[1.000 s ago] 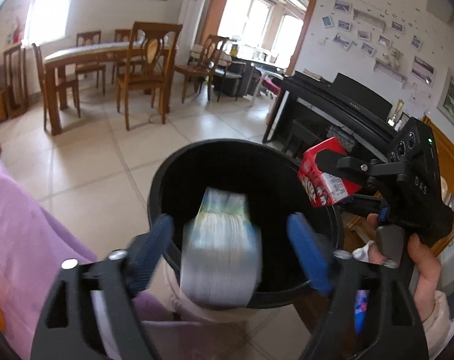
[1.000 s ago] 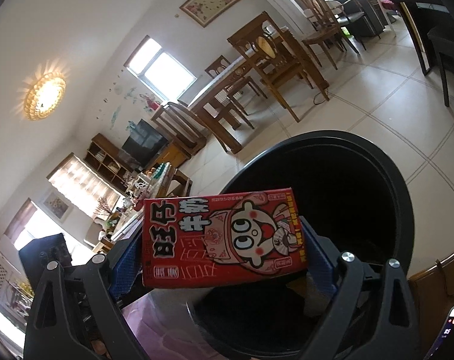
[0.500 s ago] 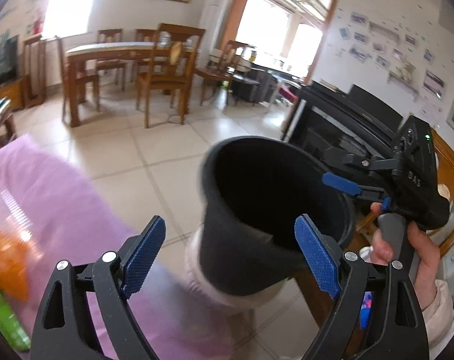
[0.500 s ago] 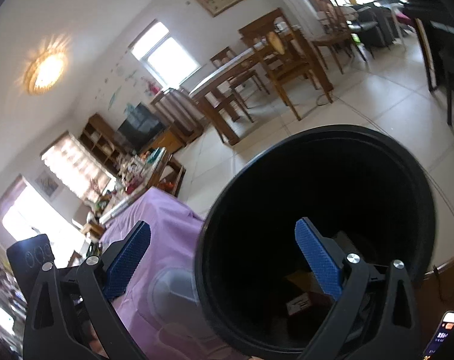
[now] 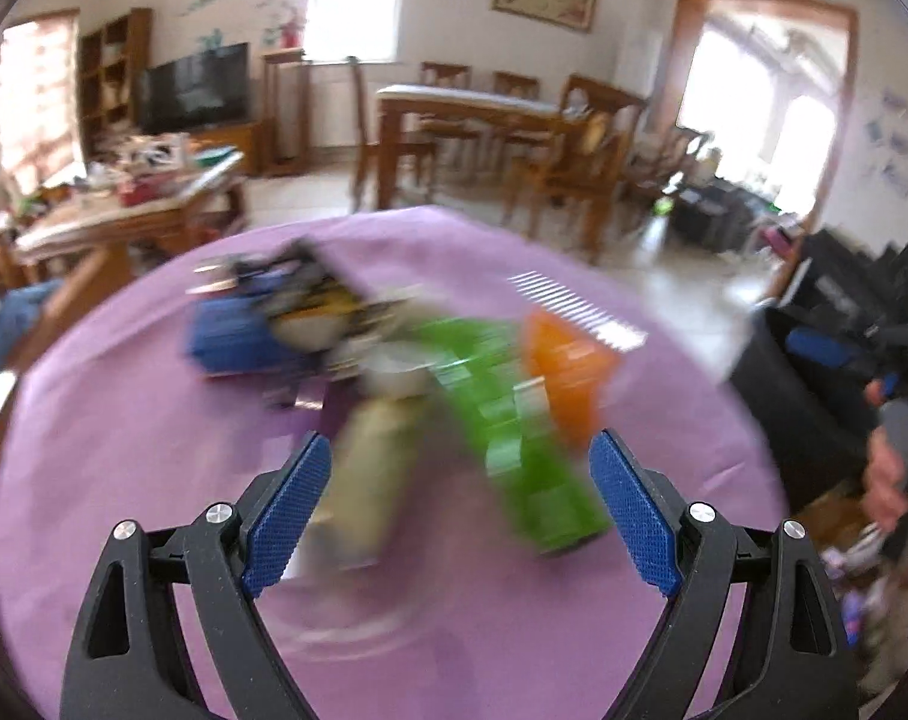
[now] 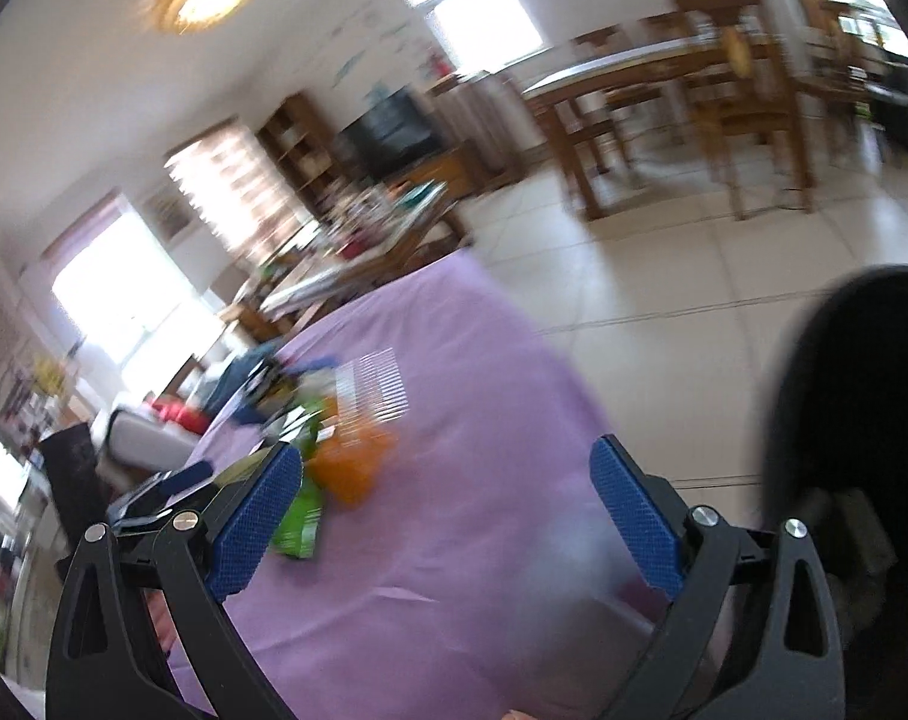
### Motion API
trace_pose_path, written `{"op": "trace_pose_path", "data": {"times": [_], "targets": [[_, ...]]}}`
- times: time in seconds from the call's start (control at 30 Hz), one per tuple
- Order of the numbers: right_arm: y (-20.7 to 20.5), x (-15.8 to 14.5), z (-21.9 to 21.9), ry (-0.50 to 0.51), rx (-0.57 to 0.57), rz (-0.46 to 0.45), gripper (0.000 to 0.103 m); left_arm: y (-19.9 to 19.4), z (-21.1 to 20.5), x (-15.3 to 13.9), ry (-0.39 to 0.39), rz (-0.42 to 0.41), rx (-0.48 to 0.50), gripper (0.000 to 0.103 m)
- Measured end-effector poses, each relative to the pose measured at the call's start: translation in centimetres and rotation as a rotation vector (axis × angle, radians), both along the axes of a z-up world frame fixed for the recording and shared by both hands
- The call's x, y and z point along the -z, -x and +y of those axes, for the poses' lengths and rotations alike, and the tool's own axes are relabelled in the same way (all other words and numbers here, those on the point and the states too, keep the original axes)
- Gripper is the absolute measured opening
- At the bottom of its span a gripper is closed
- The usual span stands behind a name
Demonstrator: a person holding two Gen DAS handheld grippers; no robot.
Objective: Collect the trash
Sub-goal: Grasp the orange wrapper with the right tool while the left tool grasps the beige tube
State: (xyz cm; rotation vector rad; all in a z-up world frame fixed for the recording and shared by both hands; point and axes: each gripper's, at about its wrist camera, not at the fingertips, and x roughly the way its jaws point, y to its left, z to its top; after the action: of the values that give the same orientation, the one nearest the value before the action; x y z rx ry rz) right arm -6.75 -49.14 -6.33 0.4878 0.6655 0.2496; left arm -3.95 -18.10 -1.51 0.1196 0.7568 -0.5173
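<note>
While angled down over the purple table (image 5: pixel 154 480) | left tool (image 5: pixel 460 510) apart, empty | right tool (image 6: pixel 448 516) apart, empty

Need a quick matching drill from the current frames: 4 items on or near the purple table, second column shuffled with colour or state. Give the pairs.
Items:
1. tablecloth
2. bin
3. long wrapper
4. left tongs

Colour or state:
A. green
B. open, holding nothing
C. purple
D. black

Pairs: 1-C, 2-D, 3-A, 4-B
</note>
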Motion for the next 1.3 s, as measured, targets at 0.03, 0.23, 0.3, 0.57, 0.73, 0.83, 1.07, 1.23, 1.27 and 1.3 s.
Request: {"op": "trace_pose_path", "data": {"times": [0.03, 0.23, 0.3, 0.57, 0.73, 0.83, 1.07, 1.23, 1.27, 1.3], "targets": [[-0.9, 0.0, 1.9, 0.013, -0.047, 0.001, 0.088, -0.4, 0.7, 0.1, -0.026, -0.001, -0.003, 0.087], [-4.2, 0.5, 9.0, 0.093, -0.185, 0.008, 0.074, -2.5, 1.9, 0.8, -0.106, -0.007, 0.040, 0.080], [-5.5, 0.6, 10.8, 0.161, -0.203, 0.007, 0.069, -3.1, 1.0, 1.1, -0.137, 0.000, 0.064, 0.068], [-8.6, 1.7, 13.6, 0.397, -0.134, 0.054, 0.054, -5.3, 0.2, 2.8, -0.148, 0.063, 0.081, 0.060], [-9.1, 2.0, 13.1, 0.457, -0.105, 0.070, 0.052, -5.7, 0.0, 3.2, -0.163, 0.064, 0.093, 0.051], [-8.6, 2.0, 13.8, 0.532, -0.135, 0.077, 0.052, -5.1, -0.1, 2.8, -0.164, 0.034, 0.085, 0.041], [-10.1, 3.8, 15.7, 0.663, -0.214, 0.149, 0.053, -4.0, 1.6, 1.8, -0.052, 0.096, 0.105, 0.015], [-9.9, 3.1, 14.6, 0.592, -0.216, 0.140, 0.037, -3.4, 3.1, 2.2, -0.005, 0.126, 0.087, 0.015], [-9.4, 2.8, 14.2, 0.548, -0.220, 0.127, 0.033, -3.3, 3.2, 2.3, -0.002, 0.131, 0.086, 0.015], [-8.9, 2.5, 13.8, 0.505, -0.227, 0.115, 0.033, -3.1, 3.2, 2.4, -0.007, 0.132, 0.086, 0.015]]}}
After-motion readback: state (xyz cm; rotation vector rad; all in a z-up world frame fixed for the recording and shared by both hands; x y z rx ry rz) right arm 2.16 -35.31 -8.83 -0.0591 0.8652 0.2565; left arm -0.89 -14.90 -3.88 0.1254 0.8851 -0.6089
